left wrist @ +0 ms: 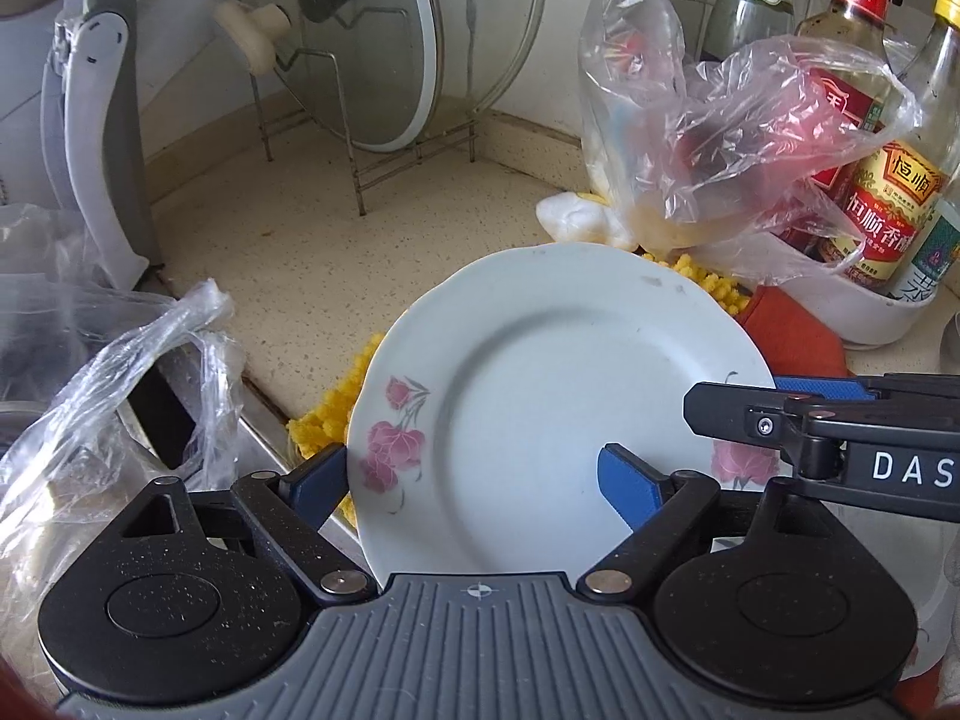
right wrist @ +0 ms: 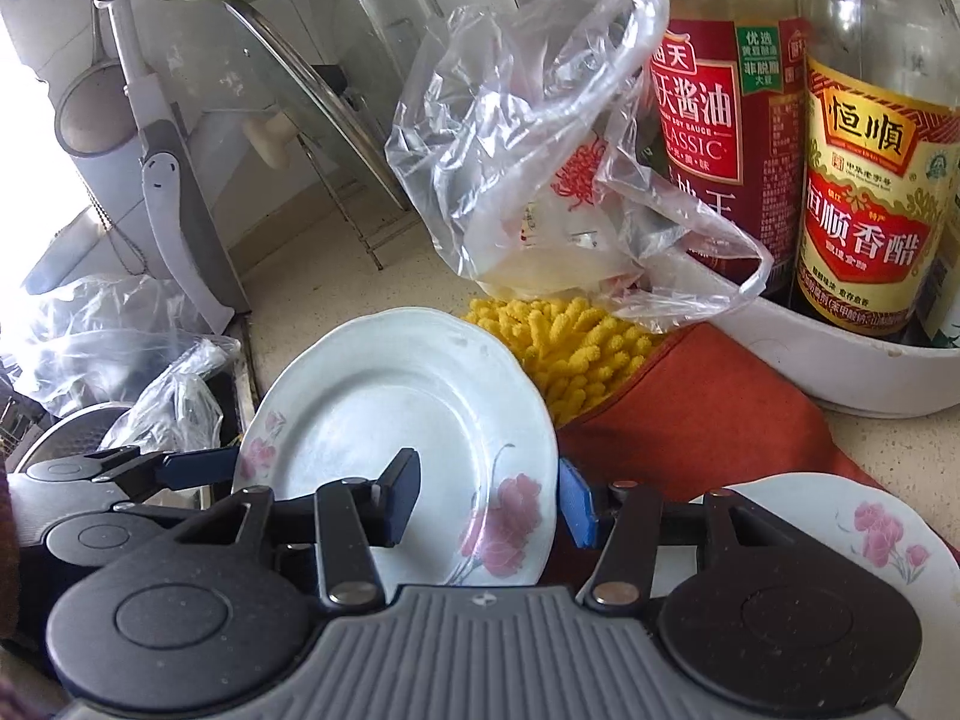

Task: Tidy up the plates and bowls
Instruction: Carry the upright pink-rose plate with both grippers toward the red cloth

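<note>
Grippers first: your left gripper (left wrist: 486,480) straddles the near-left rim of the floral plate (left wrist: 540,396), one blue finger (left wrist: 630,480) over the plate's face, the other behind the rim at its edge. Whether the pads actually press the rim, you cannot tell from either view. Your right gripper (right wrist: 489,495) sits across the opposite rim of the same plate (right wrist: 390,408), one dark pad on the plate's face and a blue pad outside the rim; clamped or merely bracketing, again unclear. The plate is tilted up, its face toward you, over the yellow chenille cloth (right wrist: 564,336) and beside an orange-red cloth (right wrist: 708,414). A second floral plate (right wrist: 870,534) lies flat at your near right. Left of the plate, crumpled clear bags (left wrist: 120,372) lie by the sink edge. Farther back, a clear plastic bag (right wrist: 540,168) slumps against a white tub (right wrist: 840,366) holding soy sauce (right wrist: 720,120) and vinegar bottles (right wrist: 864,180). Beyond, glass pot lids (left wrist: 360,42) stand in a wire rack (left wrist: 360,162) on the speckled counter (left wrist: 288,222).
</note>
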